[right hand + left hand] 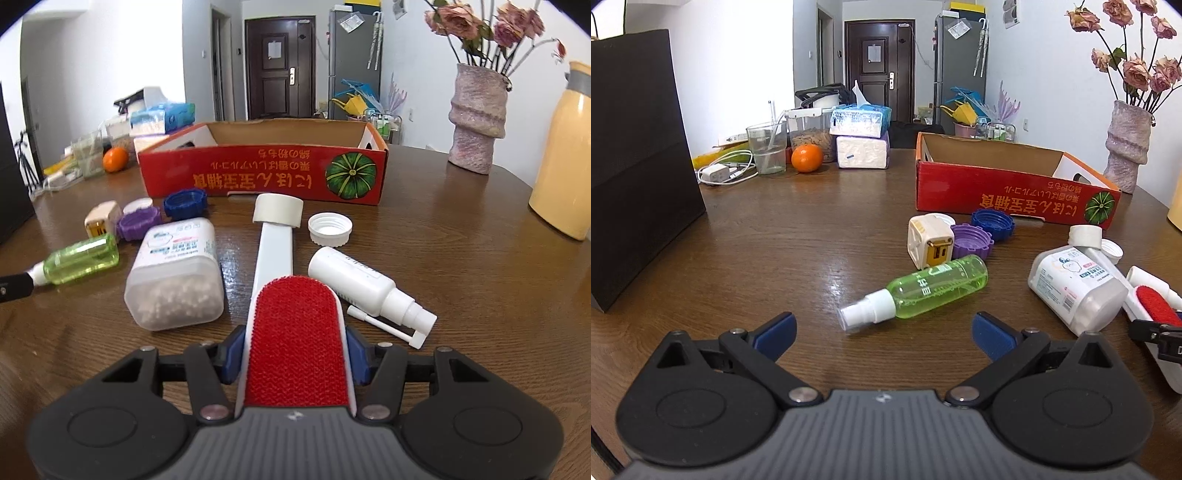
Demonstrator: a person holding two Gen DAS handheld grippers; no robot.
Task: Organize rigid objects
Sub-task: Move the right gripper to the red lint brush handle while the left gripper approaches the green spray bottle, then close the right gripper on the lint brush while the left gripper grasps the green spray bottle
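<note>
Red-faced lint brush, low in the frame's centre, sits clamped across its width in your right gripper, handle aimed toward the empty red box, while your left gripper gapes before the green spray bottle.

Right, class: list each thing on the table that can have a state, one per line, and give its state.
Left gripper: open, empty.
Right gripper: shut on lint brush.
Red box: open-topped.
Green spray bottle: lying on its side.
White spray bottle: lying down.
Cotton swab jar: lying on its side.
White cap: loose, open side up.
</note>
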